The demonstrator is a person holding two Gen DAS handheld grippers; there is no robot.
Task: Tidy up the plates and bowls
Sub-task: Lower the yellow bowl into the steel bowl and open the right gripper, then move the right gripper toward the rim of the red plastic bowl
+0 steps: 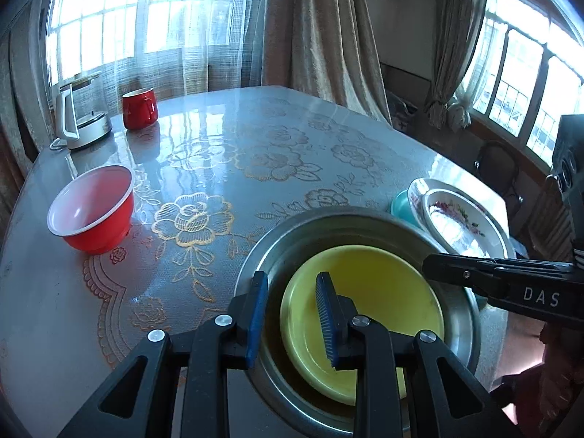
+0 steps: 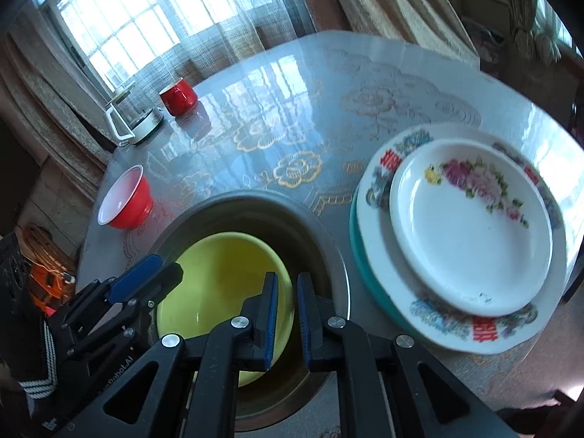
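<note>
In the left wrist view a small bowl (image 1: 365, 314) sits inside a wide metal basin (image 1: 277, 241) at the lower centre of the surface (image 1: 255, 138). A stack of plates (image 1: 460, 219) lies just right of the basin, while another bowl (image 1: 91, 208) stands apart at the left. A mug (image 1: 140, 108) and a kettle (image 1: 80, 116) stand side by side at the upper left.

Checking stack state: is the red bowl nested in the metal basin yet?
No, the red bowl stands alone on the table, apart from the metal basin holding the yellow bowl.

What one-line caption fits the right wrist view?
Right gripper over yellow bowl nested in metal basin, beside stacked plates.
</note>
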